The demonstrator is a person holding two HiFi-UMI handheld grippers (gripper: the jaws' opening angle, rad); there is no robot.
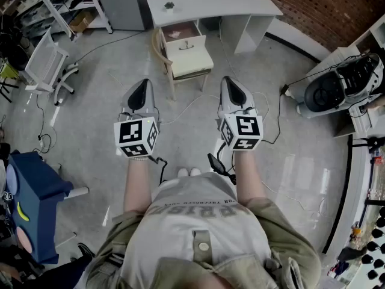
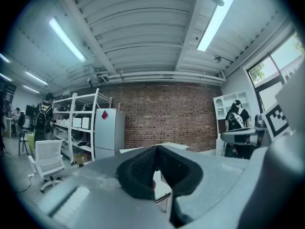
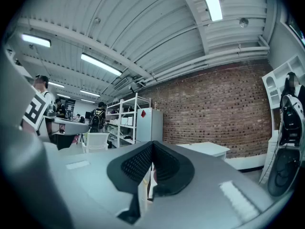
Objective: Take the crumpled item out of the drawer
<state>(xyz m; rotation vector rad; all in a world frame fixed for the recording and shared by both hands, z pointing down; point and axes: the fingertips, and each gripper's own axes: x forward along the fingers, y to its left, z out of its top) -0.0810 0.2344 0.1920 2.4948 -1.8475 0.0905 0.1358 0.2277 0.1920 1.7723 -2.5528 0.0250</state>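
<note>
The left gripper and right gripper are both pinched fully closed on nothing. Ahead, the drawer stands open under the desk, behind a chair. The crumpled item is too small to pick out, and the print on the shirt can't be read.

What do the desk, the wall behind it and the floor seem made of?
Desk: white, matte, likely painted board or laminate, judging by its flat even top. Wall: bare red brick with visible mortar lines. Floor: smooth grey, perhaps sealed concrete; faint glossy reflections.
</note>
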